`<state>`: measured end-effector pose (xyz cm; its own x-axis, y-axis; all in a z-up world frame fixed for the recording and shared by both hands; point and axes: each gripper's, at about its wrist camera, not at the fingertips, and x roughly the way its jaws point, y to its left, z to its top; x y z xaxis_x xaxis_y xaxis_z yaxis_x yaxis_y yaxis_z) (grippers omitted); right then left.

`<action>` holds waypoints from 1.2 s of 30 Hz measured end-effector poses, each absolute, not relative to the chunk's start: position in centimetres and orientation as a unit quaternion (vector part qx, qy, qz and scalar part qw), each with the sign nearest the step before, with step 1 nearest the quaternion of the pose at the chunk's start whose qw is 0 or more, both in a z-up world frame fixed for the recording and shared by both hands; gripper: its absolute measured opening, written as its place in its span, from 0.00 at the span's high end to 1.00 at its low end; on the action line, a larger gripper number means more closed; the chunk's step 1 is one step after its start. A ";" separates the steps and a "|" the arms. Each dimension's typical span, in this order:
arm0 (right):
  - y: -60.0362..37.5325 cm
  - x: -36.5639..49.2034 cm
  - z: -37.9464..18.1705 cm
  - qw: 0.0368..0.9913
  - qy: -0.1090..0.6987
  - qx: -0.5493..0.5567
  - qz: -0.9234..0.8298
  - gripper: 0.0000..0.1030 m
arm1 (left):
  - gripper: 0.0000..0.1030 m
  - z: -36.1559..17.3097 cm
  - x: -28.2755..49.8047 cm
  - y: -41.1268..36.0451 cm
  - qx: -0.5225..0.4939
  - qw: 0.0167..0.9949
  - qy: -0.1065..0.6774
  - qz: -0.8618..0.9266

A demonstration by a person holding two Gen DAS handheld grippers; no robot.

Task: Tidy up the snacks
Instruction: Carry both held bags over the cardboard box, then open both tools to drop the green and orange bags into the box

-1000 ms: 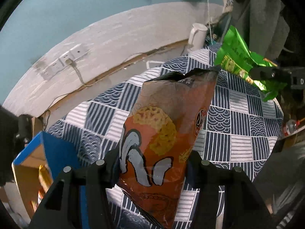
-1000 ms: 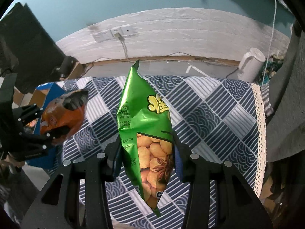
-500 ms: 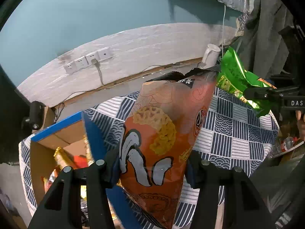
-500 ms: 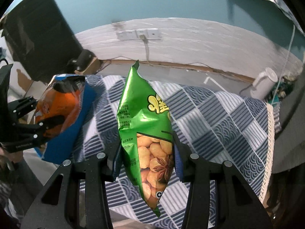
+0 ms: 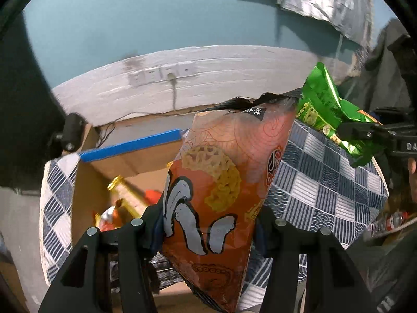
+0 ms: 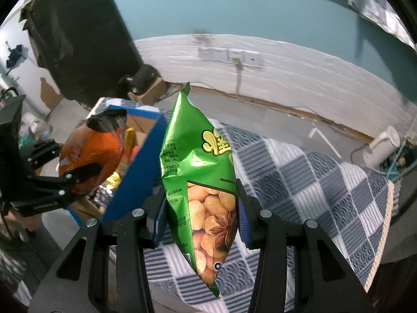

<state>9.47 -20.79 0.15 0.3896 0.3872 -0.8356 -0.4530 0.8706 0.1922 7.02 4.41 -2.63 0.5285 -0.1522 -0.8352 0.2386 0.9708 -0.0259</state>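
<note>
1. Left wrist view: the left claw (image 5: 208,230) is clenched on the lower part of an orange crinkly snack bag with a noodle-ring picture (image 5: 221,193), which stands upright between the two black fingers.
2. Behind and to the left of that orange bag sits an open cardboard box with blue-edged flaps (image 5: 130,146), holding gold and red packets (image 5: 122,200).
3. Box and bags are over a bench covered by a blue-and-white checked wave-pattern cloth (image 5: 325,190).
4. Right wrist view: the right claw (image 6: 200,216) grips a shiny green bag picturing coated peanuts and star anise (image 6: 200,180), held edge-on and upright, its top corner pointing toward the wall.
5. Left of the green bag, the box's blue flap (image 6: 138,169) stands just beside it; the orange bag hangs over the box opening.
6. Far right of the green bag, a white electric kettle (image 6: 383,146) stands past the cloth's edge.
</note>
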 end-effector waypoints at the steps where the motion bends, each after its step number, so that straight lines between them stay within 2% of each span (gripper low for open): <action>1: -19.6 9.5 0.3 0.831 0.491 -0.035 0.258 0.57 | 0.47 -2.7 7.0 5.1 0.042 0.874 0.473 -0.107; 18: -7.8 10.7 -1.5 0.799 0.509 -0.076 0.311 0.57 | 0.47 -5.5 7.3 16.5 -0.035 0.871 0.490 -0.019; 32: -1.8 11.3 -3.9 0.773 0.533 -0.079 0.336 0.56 | 0.46 -7.8 7.7 19.4 -0.079 0.851 0.519 0.000; 34: -1.6 11.3 -4.0 0.773 0.533 -0.074 0.336 0.55 | 0.42 -7.6 7.6 19.3 -0.073 0.853 0.517 0.005; 36: -1.7 11.3 -4.1 0.774 0.532 -0.071 0.337 0.54 | 0.30 -7.2 7.5 19.1 -0.068 0.856 0.512 0.005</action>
